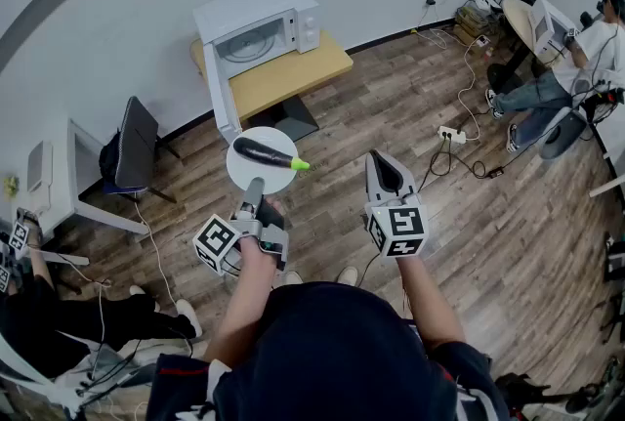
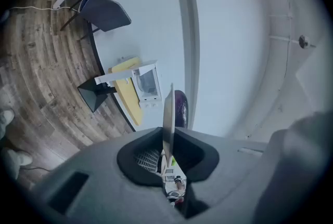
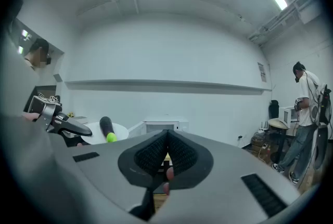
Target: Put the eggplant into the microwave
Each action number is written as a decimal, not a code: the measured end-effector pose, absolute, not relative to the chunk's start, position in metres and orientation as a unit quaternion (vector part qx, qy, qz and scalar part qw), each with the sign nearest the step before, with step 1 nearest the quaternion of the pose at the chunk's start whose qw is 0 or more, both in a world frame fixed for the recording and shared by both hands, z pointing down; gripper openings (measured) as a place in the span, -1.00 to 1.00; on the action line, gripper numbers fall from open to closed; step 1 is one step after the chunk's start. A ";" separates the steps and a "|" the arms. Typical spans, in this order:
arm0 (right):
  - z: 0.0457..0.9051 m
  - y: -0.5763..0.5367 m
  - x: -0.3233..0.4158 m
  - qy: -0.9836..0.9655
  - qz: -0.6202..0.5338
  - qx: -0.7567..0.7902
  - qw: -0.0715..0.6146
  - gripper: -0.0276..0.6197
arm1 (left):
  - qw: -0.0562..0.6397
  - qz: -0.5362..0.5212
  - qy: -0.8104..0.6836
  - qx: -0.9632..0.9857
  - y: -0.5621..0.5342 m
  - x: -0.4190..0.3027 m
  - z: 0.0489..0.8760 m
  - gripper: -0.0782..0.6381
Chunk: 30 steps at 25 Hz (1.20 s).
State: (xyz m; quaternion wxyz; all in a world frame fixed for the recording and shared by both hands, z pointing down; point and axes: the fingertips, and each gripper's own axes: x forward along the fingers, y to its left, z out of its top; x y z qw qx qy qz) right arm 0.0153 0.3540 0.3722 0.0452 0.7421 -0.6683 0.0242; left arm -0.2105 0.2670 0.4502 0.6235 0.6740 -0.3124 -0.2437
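Note:
A dark purple eggplant (image 1: 266, 153) with a green stem end lies on a round white plate (image 1: 252, 178). My left gripper (image 1: 256, 189) is shut on the plate's near rim and holds it level above the floor. In the left gripper view the plate (image 2: 167, 116) shows edge-on between the jaws, with the eggplant (image 2: 180, 108) behind it. The white microwave (image 1: 256, 26) stands on a wooden table (image 1: 298, 69) ahead, its door (image 1: 222, 92) swung open. My right gripper (image 1: 379, 160) is shut and empty, to the right of the plate. The right gripper view shows the eggplant (image 3: 107, 128) at left and the microwave (image 3: 164, 125) ahead.
A dark chair (image 1: 137, 144) and a white desk (image 1: 73, 189) stand at the left. A power strip (image 1: 451, 134) with cables lies on the wood floor at right. One person (image 1: 566, 67) sits at the far right, another (image 1: 59, 312) at lower left.

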 end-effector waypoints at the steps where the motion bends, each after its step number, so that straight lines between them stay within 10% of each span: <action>1: 0.373 0.354 0.015 -0.668 0.024 0.742 0.046 -0.88 | 0.625 -0.245 -0.312 0.673 0.267 -0.211 0.451 -0.67; 30: 0.407 0.375 0.075 -0.697 0.062 0.714 0.035 -0.88 | 0.629 -0.286 -0.337 0.639 0.313 -0.161 0.470 -0.67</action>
